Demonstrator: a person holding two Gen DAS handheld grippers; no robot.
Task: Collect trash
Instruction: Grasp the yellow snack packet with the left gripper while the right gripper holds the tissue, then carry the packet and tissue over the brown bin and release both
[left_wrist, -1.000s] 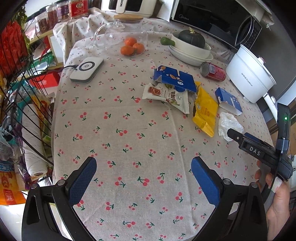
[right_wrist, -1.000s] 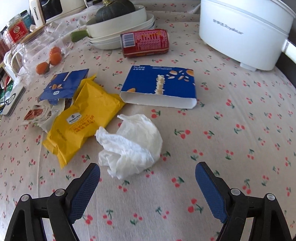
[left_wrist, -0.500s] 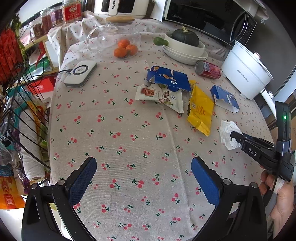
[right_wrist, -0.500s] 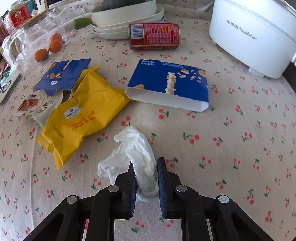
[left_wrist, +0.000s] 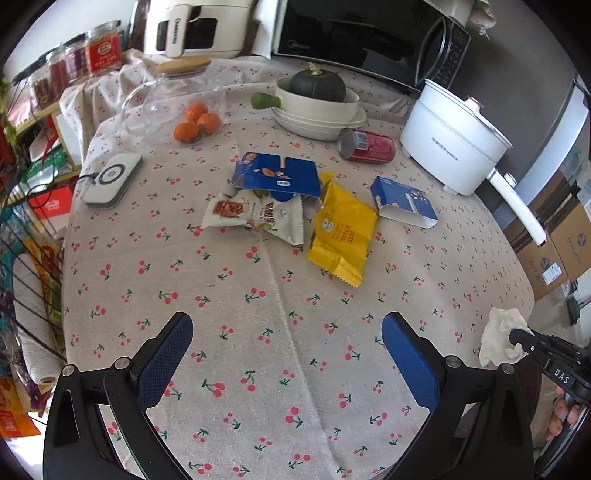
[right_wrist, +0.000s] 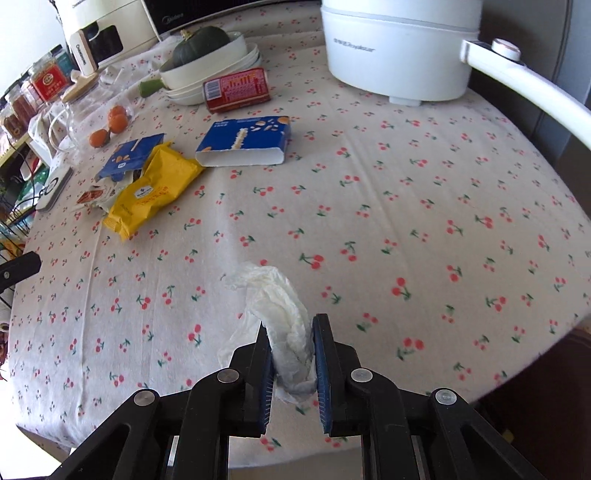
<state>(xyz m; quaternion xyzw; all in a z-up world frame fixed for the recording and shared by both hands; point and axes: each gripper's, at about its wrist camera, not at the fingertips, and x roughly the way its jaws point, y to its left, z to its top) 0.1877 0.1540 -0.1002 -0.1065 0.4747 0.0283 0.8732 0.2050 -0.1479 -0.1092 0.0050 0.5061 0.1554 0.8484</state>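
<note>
A crumpled white tissue (right_wrist: 284, 317) is pinched between the blue pads of my right gripper (right_wrist: 291, 332), lifted over the table's near right edge. The left wrist view shows the same tissue (left_wrist: 498, 339) at the right gripper (left_wrist: 517, 338). My left gripper (left_wrist: 288, 350) stands open above bare cloth with nothing between its fingers. In the table's middle lie a yellow wrapper (left_wrist: 341, 232), a white snack bag (left_wrist: 258, 216), a torn blue packet (left_wrist: 277, 175) and a blue carton (left_wrist: 404, 201). A red can (left_wrist: 367, 146) lies on its side behind them.
A white electric pot (left_wrist: 450, 144) with a long handle stands at the back right. Stacked bowls (left_wrist: 325, 110) hold a green squash; a glass dish (left_wrist: 177, 107) covers oranges. A white charger pad (left_wrist: 114, 177) sits left. A wire rack (left_wrist: 26, 266) flanks the table; cardboard boxes (left_wrist: 554, 240) sit right.
The right gripper shut on the tissue and carried it back toward the table's near right edge. The left gripper pulled back a little, so the litter looks farther off.
</note>
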